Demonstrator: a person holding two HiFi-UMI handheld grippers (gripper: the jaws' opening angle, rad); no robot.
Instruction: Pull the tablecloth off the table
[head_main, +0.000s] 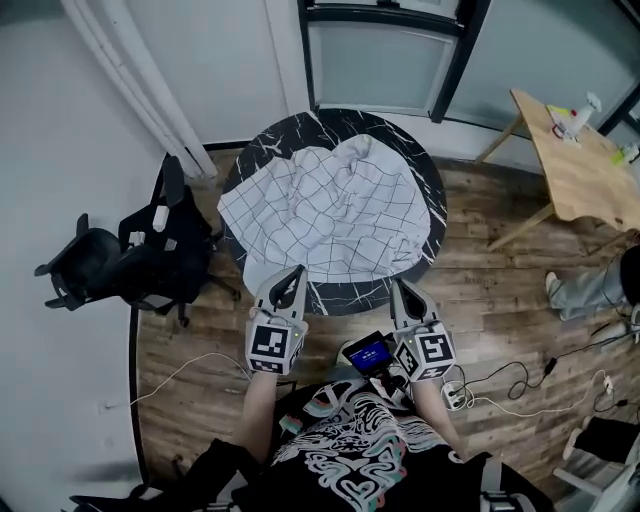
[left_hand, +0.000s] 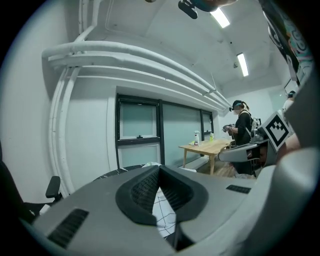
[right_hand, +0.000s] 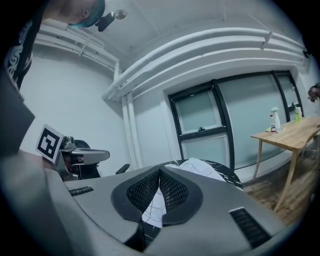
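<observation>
Left tongs (head_main: 291, 274) seen clenched on near edge of tablecloth (head_main: 330, 205); white gridded fabric pinched between pads in left gripper view. Right tongs (head_main: 399, 286) likewise clenched on same edge, fabric caught between pads. Tablecloth bunched and rumpled on round black marble table (head_main: 300, 128); far and right rim exposed, near edge hanging over rim toward person. Black office chair (head_main: 120, 262) seen left of table; wooden table (head_main: 580, 165) well apart at right.

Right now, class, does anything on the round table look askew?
The tablecloth lies rumpled and crooked, baring the table at its far rim, its near edge clamped in the left gripper and right gripper.
</observation>
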